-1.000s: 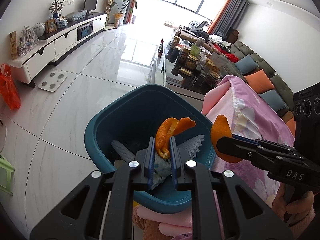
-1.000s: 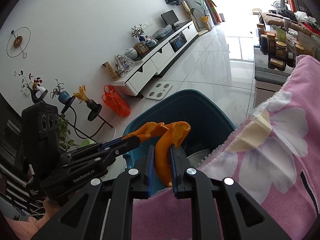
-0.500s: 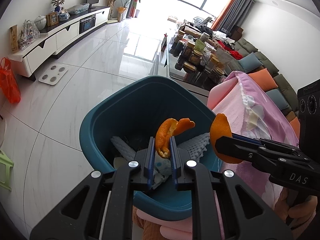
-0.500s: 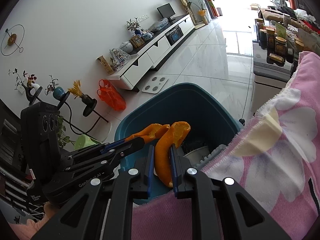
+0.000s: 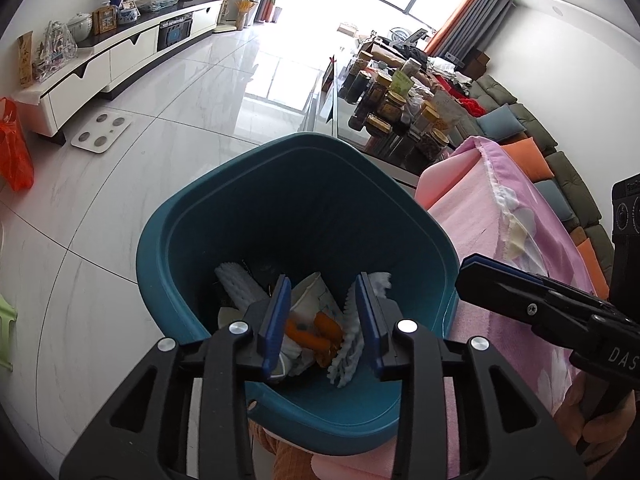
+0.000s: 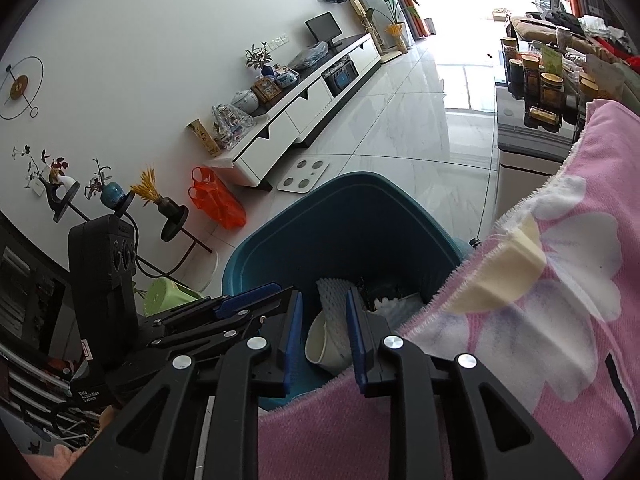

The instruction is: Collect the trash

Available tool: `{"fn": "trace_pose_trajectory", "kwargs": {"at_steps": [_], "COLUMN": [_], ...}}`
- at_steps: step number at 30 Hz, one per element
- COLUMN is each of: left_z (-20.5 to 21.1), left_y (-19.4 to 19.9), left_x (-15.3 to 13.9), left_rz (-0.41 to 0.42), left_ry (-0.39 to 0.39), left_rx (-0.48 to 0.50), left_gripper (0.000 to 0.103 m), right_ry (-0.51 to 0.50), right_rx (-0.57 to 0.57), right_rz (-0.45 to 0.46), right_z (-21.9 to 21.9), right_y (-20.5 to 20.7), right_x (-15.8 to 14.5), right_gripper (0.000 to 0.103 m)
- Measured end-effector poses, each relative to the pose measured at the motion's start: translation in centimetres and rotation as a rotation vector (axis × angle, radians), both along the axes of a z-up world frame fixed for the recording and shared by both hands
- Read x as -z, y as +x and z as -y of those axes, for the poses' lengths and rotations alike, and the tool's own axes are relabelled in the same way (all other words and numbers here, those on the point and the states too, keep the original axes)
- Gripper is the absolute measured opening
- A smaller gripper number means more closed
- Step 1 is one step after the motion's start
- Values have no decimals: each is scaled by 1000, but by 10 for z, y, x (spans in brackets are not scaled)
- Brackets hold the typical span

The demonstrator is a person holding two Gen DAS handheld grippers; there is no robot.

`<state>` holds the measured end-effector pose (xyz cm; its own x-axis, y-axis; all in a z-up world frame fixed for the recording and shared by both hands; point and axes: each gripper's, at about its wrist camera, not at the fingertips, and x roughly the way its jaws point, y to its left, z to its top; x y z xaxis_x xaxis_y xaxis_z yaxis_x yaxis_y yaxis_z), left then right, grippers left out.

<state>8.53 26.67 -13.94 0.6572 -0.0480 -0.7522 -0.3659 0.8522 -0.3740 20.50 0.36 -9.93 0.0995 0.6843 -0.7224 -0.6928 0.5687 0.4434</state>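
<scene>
Two orange peels [image 5: 316, 330] lie in teal bin [image 5: 224, 208].

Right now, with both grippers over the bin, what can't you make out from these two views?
- Bin bottom: left wrist view, covered by foam netting, paper and orange peel.
- Whether both peels landed: right wrist view shows none; the right gripper and pink cloth block the near half.
- Bin's near rim: right wrist view, behind the cloth.
- Left gripper pads' inner faces: edge-on.
- Jar labels on the far table: too small.
</scene>
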Motion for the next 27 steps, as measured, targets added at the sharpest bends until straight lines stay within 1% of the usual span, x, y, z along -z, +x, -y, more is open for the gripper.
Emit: {"fn": "trace_pose_trajectory", "kwargs": {"at_steps": [1,2,4,5,6,7,9,10,12,13,15,16,18,20,22,23,27], "left_z": [1,1,4,6,7,10,16,21,30,35,50,59,76,97,118,129,168], "left_y": [-2,-4,-10,-14,-17,-21,-31,-35,-47,-53,-62,-67,-75,-80,-83,-83,-79], "left_x": [-2,-4,-11,-15,-20,-25,-34,-39,-51,-57,-67,-73,-83,-93,-101,-104,-113], "left_rz": [8,16,38,51,66,80,109,128,169,192,225,243,281,310,342,356,404], "left_ry": [6,17,38,47,57,71,100,114,142,157,193,213,240,279,332,349,384], "left_rx": [-3,-7,-8,-9,-7,-4,3,9,17,25,37,39,50,64,79,85,123], "left_gripper": [41,43,52,54,58,64,69,77,90,93,97,97,97,97,97,97,97], "right_ry": [5,13,30,36,47,56,72,85,100,104,105,102,90,84,86,84,58], "right_rx": [6,12,16,19,20,24,37,47,70,84,114,131,179,238,291,323,435], "right_rz": [4,6,14,25,36,50,83,102,140,162,210,239,299,369,416,441,530], "right_z": [3,7,16,21,28,34,48,57,74,84,103,112,131,153,174,184,220], "right_y": [0,-1,-3,-5,-8,-11,-17,-21,-28,-33,-41,-45,-53,-63,-70,-75,-94], "right_x": [-1,-3,-7,-10,-14,-17,-25,-29,-36,-39,-44,-47,-52,-57,-60,-61,-60], "right_gripper": [24,25,26,27,30,30,40,44,53,55,65,68,84,88,91,95,96]}}
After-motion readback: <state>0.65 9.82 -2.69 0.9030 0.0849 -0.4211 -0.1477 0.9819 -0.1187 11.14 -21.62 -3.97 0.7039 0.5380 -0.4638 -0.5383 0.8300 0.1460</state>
